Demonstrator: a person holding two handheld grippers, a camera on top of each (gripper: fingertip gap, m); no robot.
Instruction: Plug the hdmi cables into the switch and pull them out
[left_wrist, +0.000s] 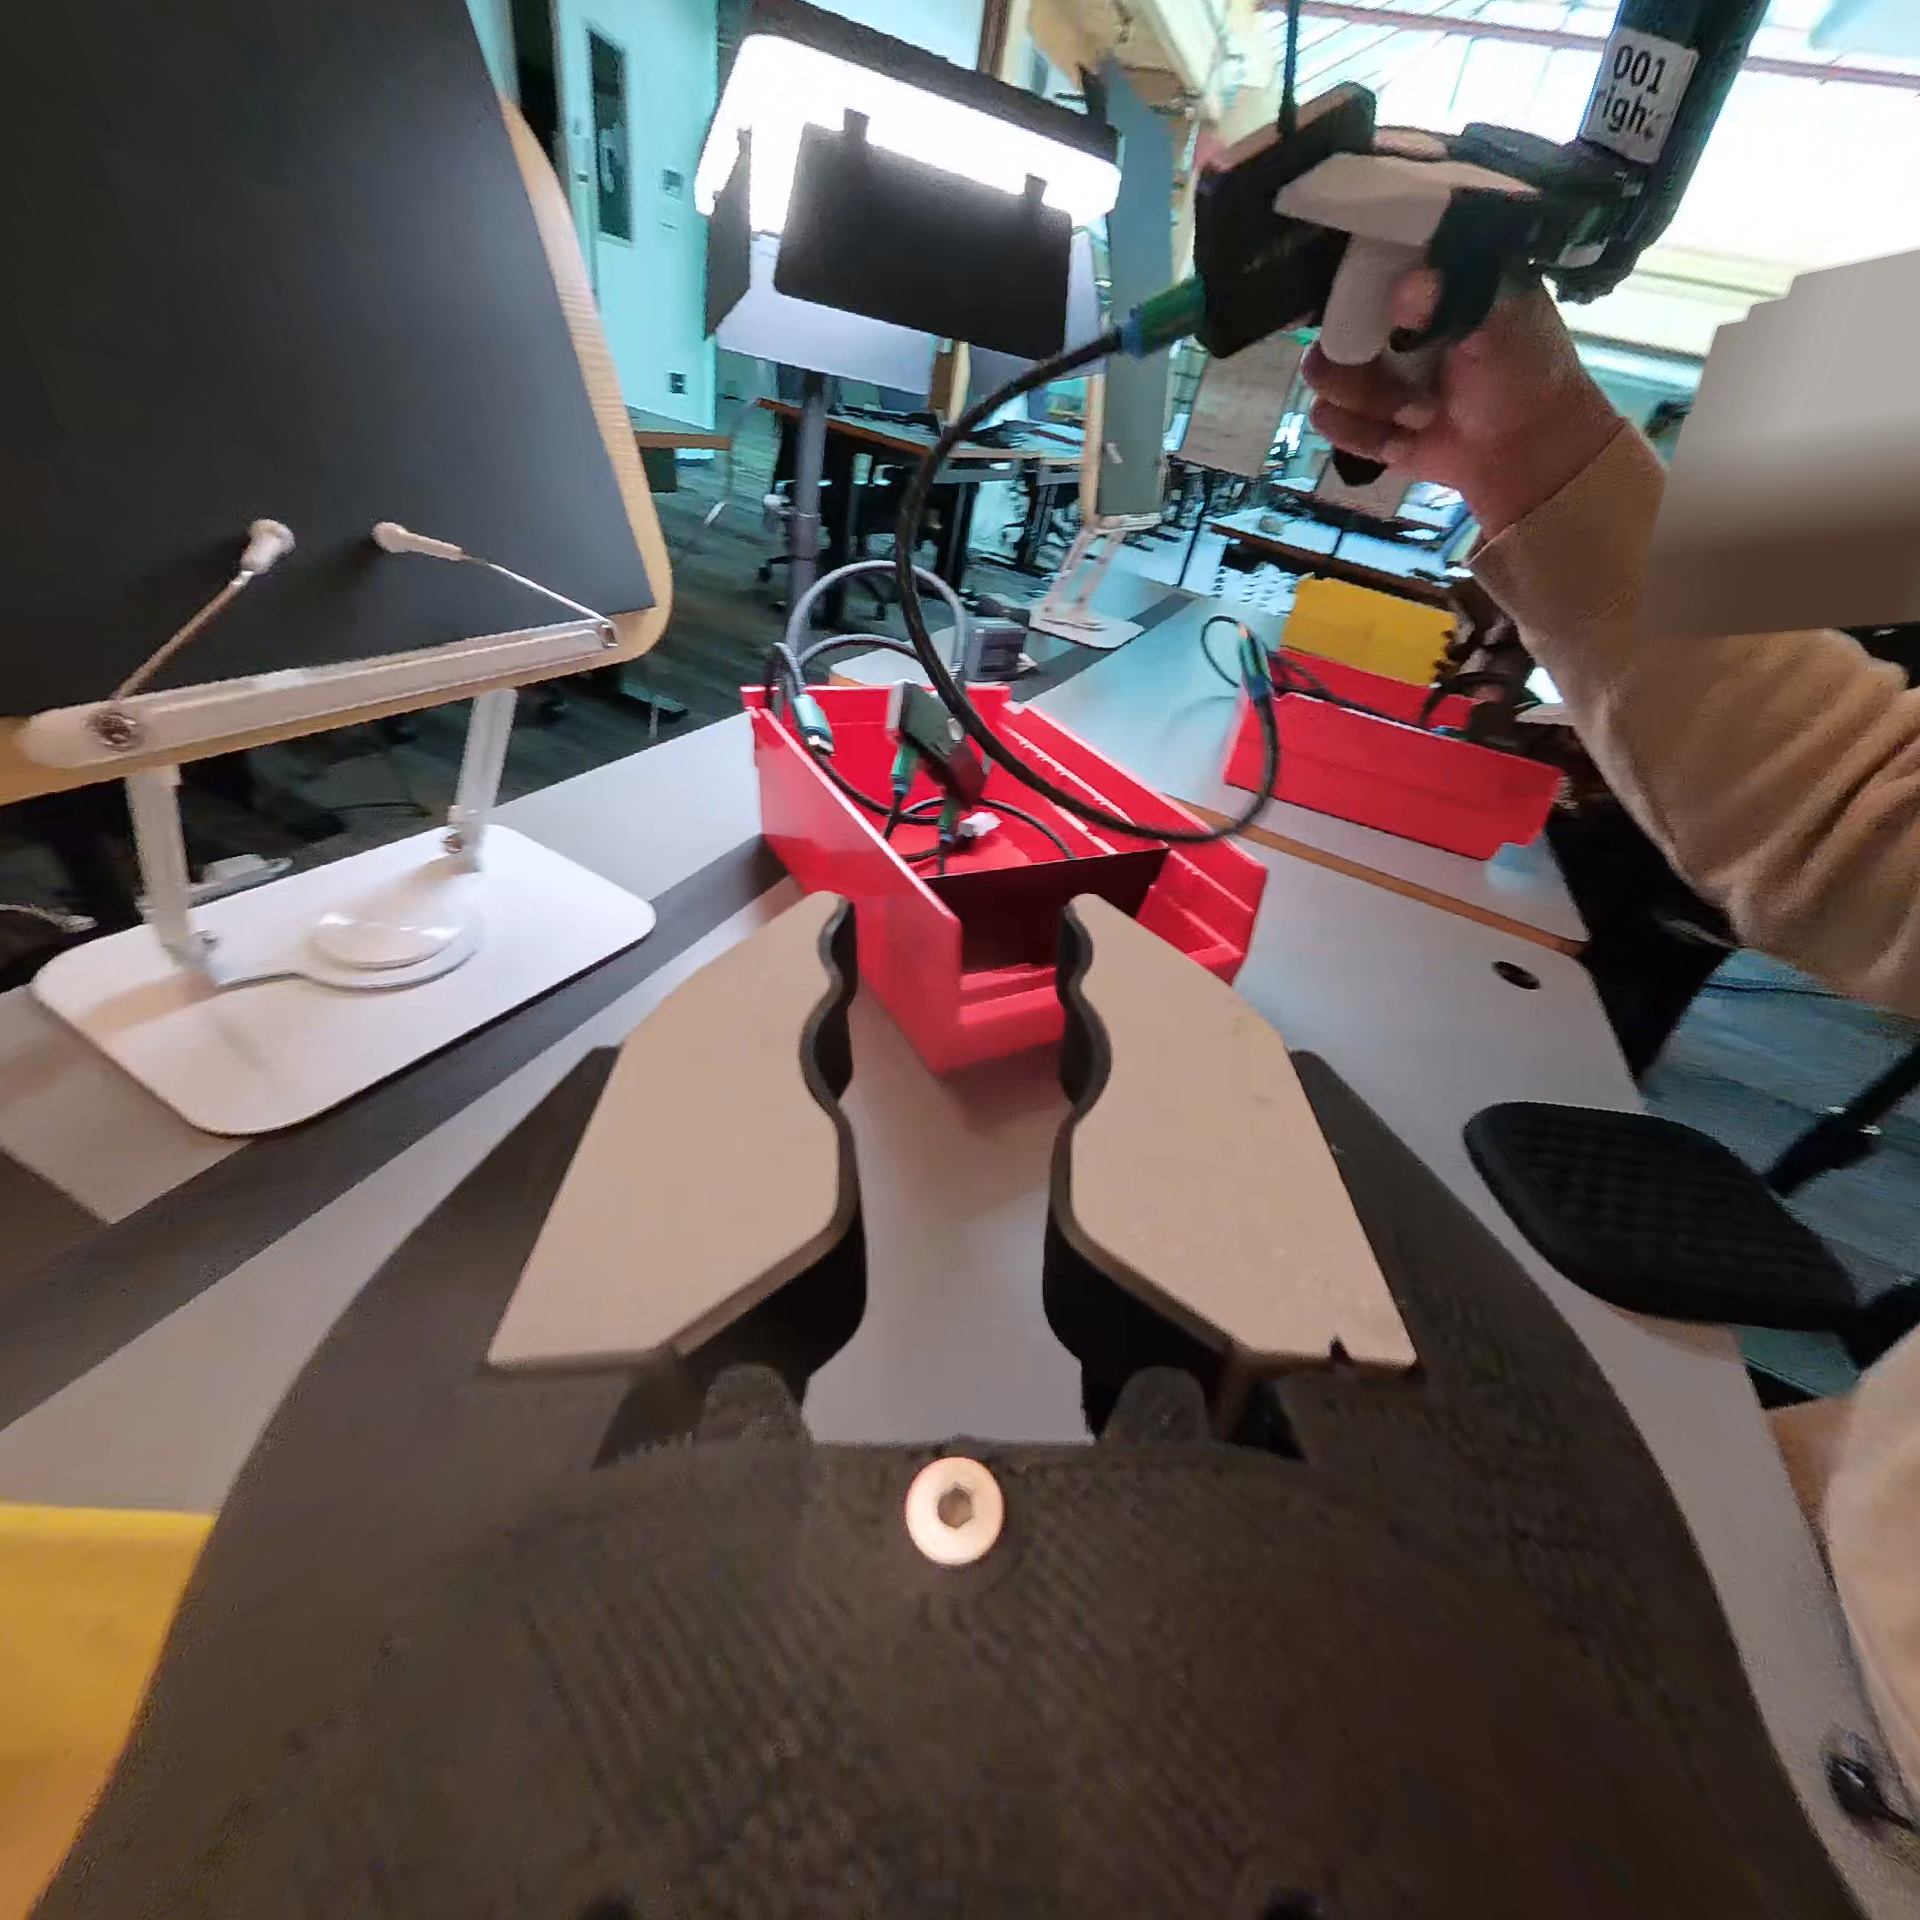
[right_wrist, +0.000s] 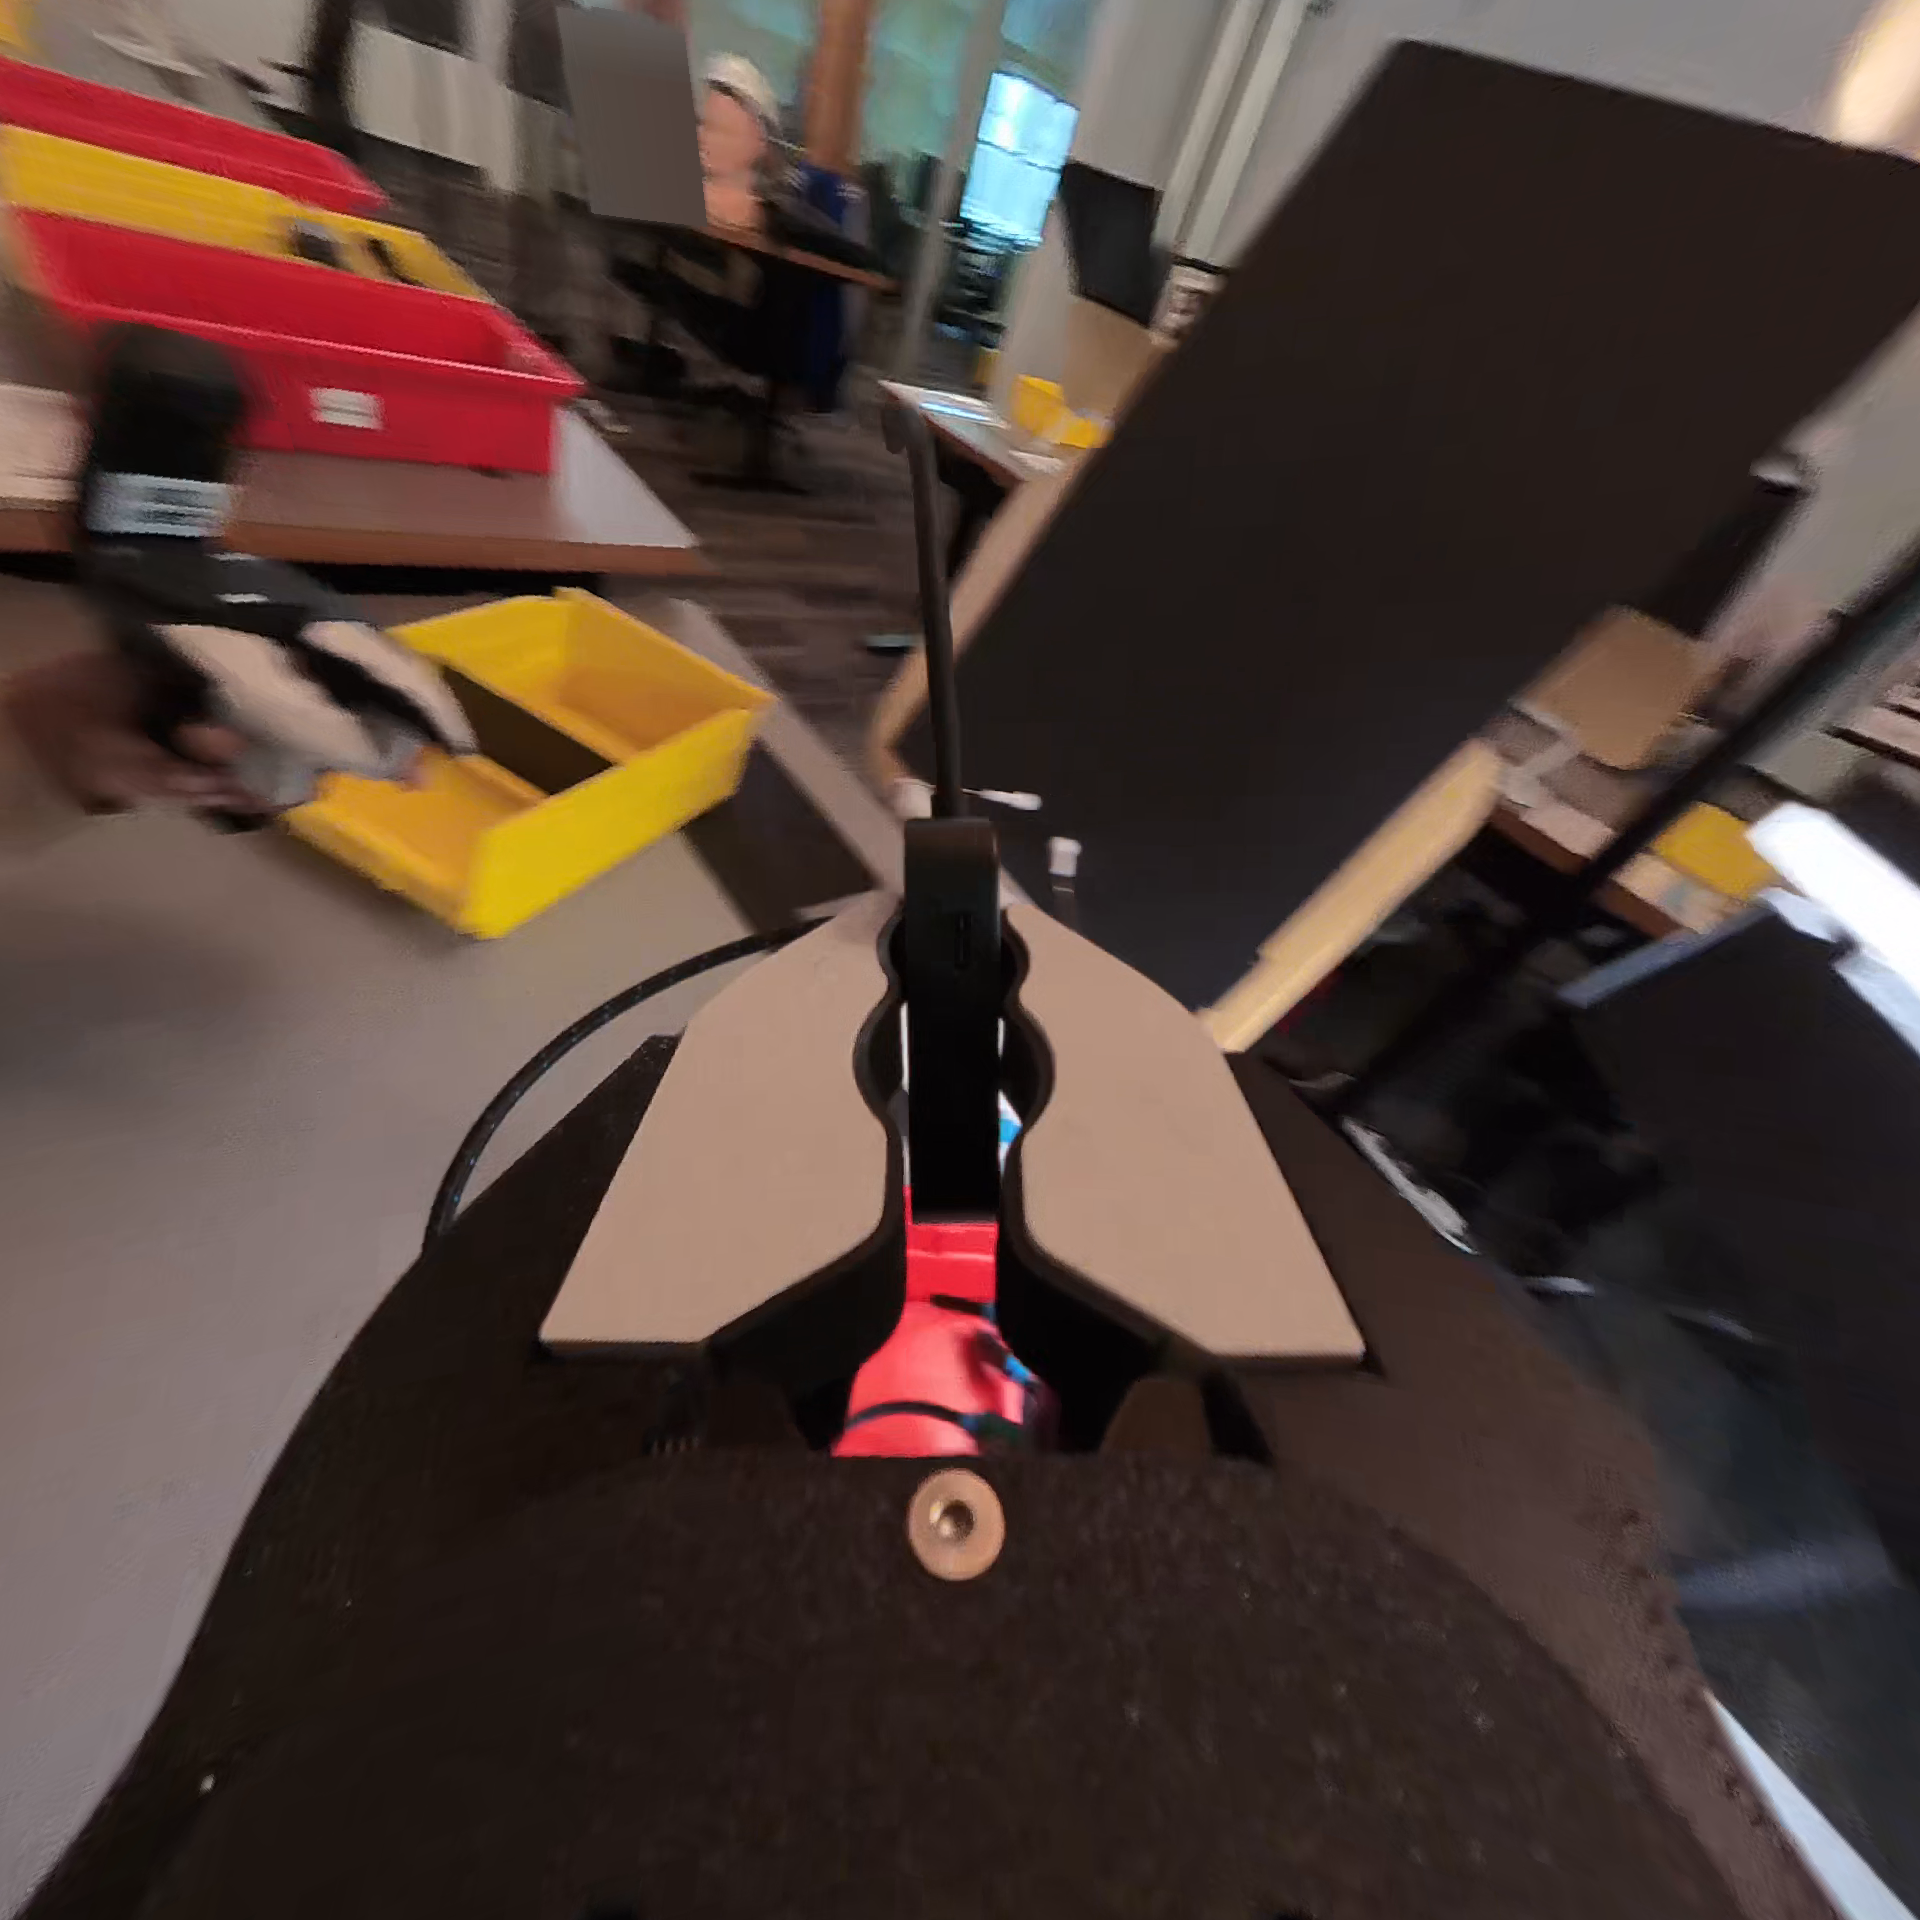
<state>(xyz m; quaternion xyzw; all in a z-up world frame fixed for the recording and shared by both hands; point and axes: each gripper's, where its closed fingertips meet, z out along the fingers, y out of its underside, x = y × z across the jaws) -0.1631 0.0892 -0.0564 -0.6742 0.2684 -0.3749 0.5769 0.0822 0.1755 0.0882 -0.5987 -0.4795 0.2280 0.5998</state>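
Observation:
In the right wrist view my right gripper (right_wrist: 951, 935) is shut on a thin black HDMI switch (right_wrist: 948, 1039), held edge-on, with a black lead (right_wrist: 932, 623) rising from its far end. In the left wrist view the right gripper (left_wrist: 1247, 239) is raised at the upper right in a person's hand (left_wrist: 1455, 416). A green-ended braided HDMI cable (left_wrist: 940, 499) is plugged into the switch and hangs down to the red bin (left_wrist: 997, 997). My left gripper (left_wrist: 956, 935) is open and empty, low over the table just before that bin. More cables with green plugs (left_wrist: 899, 774) lie in the bin.
A white stand (left_wrist: 343, 966) carrying a black panel (left_wrist: 260, 312) is at the left. A second red bin (left_wrist: 1382, 769) and a yellow bin (left_wrist: 1361, 623) sit at the back right. A black chair armrest (left_wrist: 1652, 1216) is at the right. A yellow bin (right_wrist: 582, 748) lies beside the blurred left gripper (right_wrist: 260, 675). Tip to tip, the grippers are about 30 cm apart.

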